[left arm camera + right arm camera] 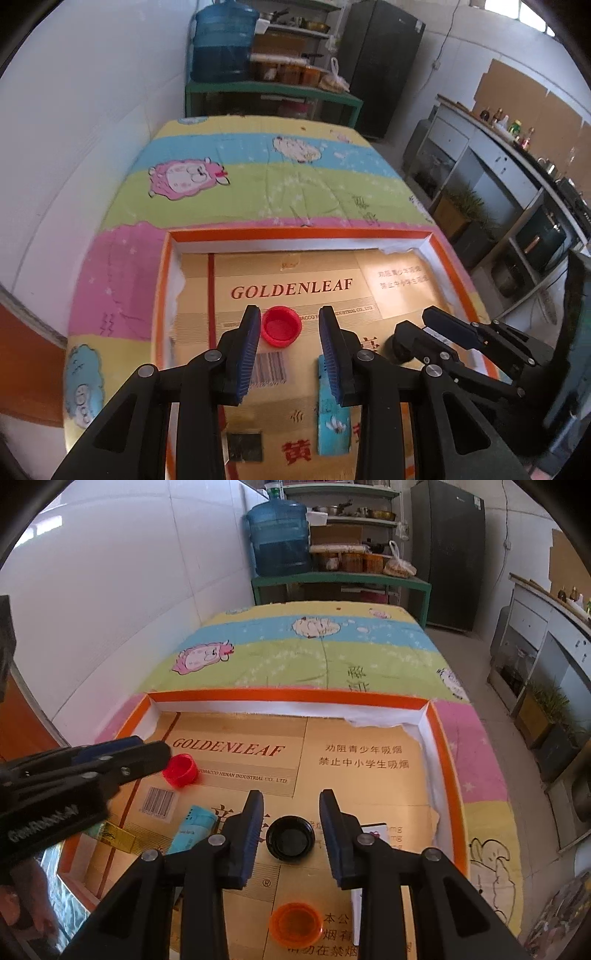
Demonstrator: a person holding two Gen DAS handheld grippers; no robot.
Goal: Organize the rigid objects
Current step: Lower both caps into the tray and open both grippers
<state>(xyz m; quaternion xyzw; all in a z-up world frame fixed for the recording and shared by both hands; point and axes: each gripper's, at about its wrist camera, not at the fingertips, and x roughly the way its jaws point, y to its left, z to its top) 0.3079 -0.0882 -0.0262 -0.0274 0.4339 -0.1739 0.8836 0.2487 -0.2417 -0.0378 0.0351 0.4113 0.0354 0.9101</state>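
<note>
A shallow orange-rimmed tray (295,234) (288,695), lined with gold GOLDENLEAF cardboard, lies on the bed. A red bottle cap (281,326) (180,770) sits open side up between the tips of my open left gripper (290,325), close to the left pad. A black cap (290,837) lies between the tips of my open right gripper (291,812). An orange cap (295,924) lies nearer, between the right gripper's arms. A light blue packet (333,417) (194,829) lies flat in the tray. The right gripper also shows in the left wrist view (424,328), and the left gripper shows in the right wrist view (147,751).
The tray rests on a striped cartoon-sheep bedcover (258,184) (314,653) beside a white wall on the left. A small white card (373,830) lies by my right finger. A green shelf with a blue water jug (279,535), a dark fridge and counters stand beyond the bed.
</note>
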